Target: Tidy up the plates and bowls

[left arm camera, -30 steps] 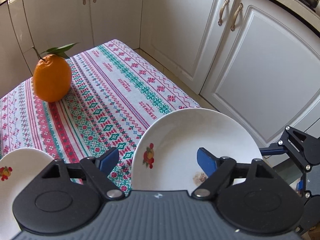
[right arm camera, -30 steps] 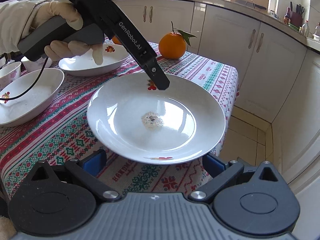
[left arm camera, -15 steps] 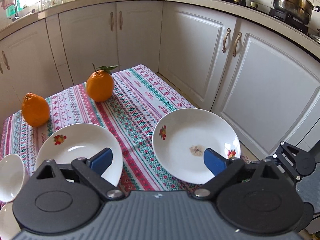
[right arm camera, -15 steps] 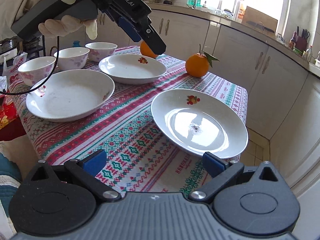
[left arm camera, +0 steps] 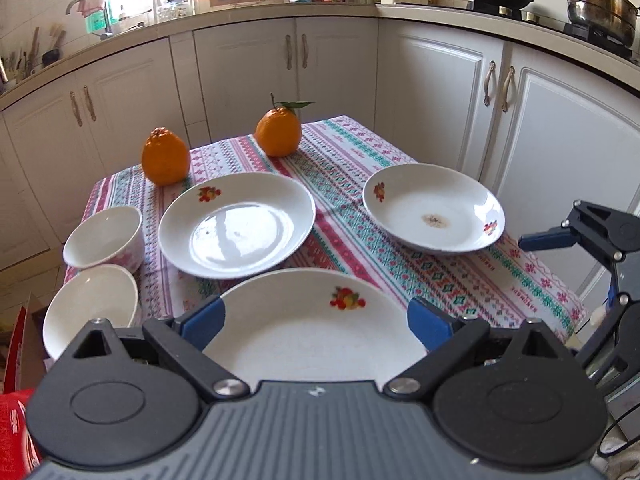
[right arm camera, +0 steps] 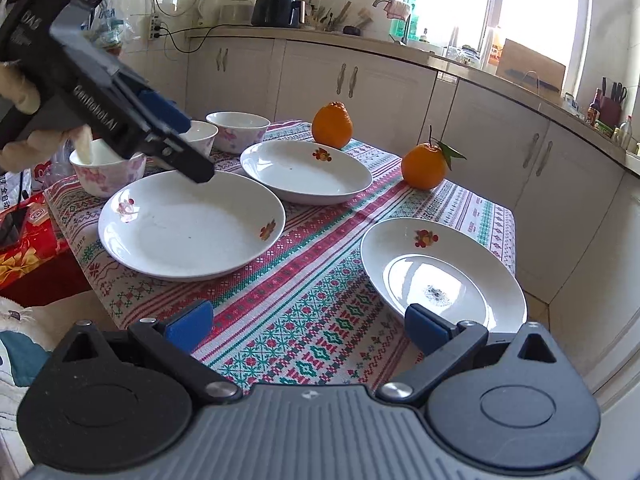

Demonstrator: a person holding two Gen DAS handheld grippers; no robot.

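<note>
Three white flower-printed plates lie on the patterned tablecloth (left arm camera: 352, 248). My left gripper (left arm camera: 316, 322) is open, its blue pads hanging above the nearest plate (left arm camera: 304, 340) without touching it. Beyond it are the middle plate (left arm camera: 236, 224) and, to the right, the stained plate (left arm camera: 434, 208). Two bowls (left arm camera: 104, 236) (left arm camera: 90, 308) stand at the left edge. My right gripper (right arm camera: 308, 326) is open above the cloth, with the stained plate (right arm camera: 442, 272) just ahead of its right pad. In the right wrist view a gloved hand holds the left gripper (right arm camera: 188, 148) over the left plate (right arm camera: 192, 224).
Two oranges (left arm camera: 165, 156) (left arm camera: 279, 132) stand at the far end of the table. Several bowls (right arm camera: 238, 130) sit behind the plates in the right wrist view. The right gripper (left arm camera: 580, 264) hangs off the table's right edge. White cabinets (left arm camera: 440, 100) surround the table. Red packaging (right arm camera: 28, 236) lies below left.
Both grippers drew back from the stained plate, which stays on the table. The left gripper's jaws spread wider and it moved left, now above the nearest plate.
</note>
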